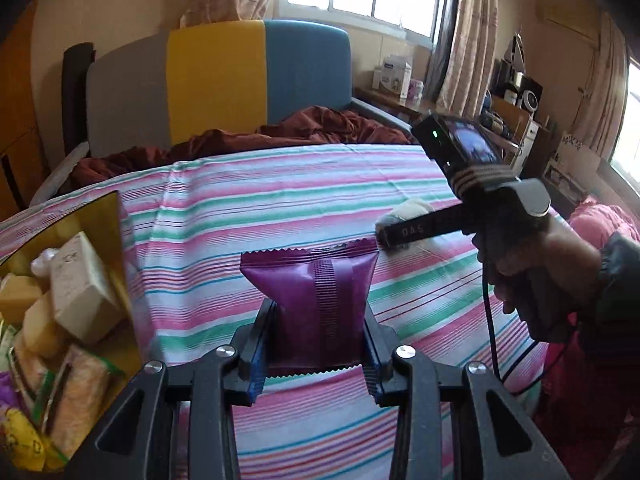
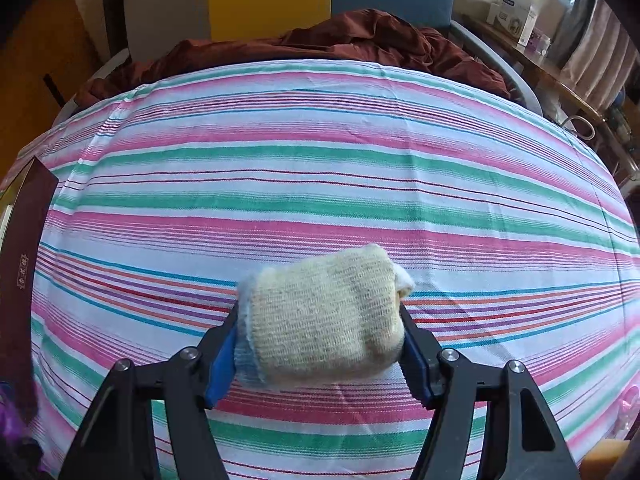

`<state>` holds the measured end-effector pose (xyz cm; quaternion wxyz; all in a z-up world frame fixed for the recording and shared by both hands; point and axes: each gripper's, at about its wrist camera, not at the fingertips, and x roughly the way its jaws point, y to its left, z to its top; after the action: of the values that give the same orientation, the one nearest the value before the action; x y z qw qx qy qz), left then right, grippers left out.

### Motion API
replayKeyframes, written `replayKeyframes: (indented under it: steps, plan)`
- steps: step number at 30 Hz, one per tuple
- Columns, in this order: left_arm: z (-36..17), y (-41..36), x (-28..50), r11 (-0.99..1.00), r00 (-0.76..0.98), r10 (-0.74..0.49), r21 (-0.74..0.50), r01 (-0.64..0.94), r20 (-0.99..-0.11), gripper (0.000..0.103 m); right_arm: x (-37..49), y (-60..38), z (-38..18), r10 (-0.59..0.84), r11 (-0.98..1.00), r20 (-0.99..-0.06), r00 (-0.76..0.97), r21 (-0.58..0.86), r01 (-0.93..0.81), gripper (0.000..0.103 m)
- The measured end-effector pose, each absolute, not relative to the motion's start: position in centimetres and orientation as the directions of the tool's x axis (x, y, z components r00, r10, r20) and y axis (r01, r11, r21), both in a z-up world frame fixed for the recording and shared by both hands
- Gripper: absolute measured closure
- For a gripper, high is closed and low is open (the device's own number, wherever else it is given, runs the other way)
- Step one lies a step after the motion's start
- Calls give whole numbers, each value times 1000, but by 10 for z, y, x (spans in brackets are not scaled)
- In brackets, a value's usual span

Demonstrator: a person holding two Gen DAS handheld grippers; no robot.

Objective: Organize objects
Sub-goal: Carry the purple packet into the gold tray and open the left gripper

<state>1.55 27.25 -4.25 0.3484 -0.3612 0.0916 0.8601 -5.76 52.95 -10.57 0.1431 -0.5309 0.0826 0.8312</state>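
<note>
Purple foil snack packet point(image 1: 320, 304) sits pinched in our left gripper point(image 1: 318, 344), above the striped bedsheet point(image 1: 248, 208), beside a gold-lined box point(image 1: 102, 212) of items. Our right gripper point(image 2: 320, 344) clamps a cream knitted sock roll point(image 2: 326, 316) against the sheet.

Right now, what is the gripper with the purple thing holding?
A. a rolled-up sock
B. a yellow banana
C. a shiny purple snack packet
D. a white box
C: in the left wrist view the left gripper has its blue pads pressed on both sides of a shiny purple snack packet with zigzag ends, lifted over the striped cloth.
</note>
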Motion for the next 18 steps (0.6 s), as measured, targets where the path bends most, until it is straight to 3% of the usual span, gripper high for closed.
replayKeyframes:
  steps: [7, 18]
  plan:
    - [-22, 193, -13, -832, -561, 487, -160, -531, -670, 65, -50, 530, -104, 163, -948, -904, -395, -33, -317, 34]
    - [-11, 37, -74, -953, -667, 296, -259, -157, -684, 65, -51, 528, -105, 179, -949, -902, -392, -54, -309, 34]
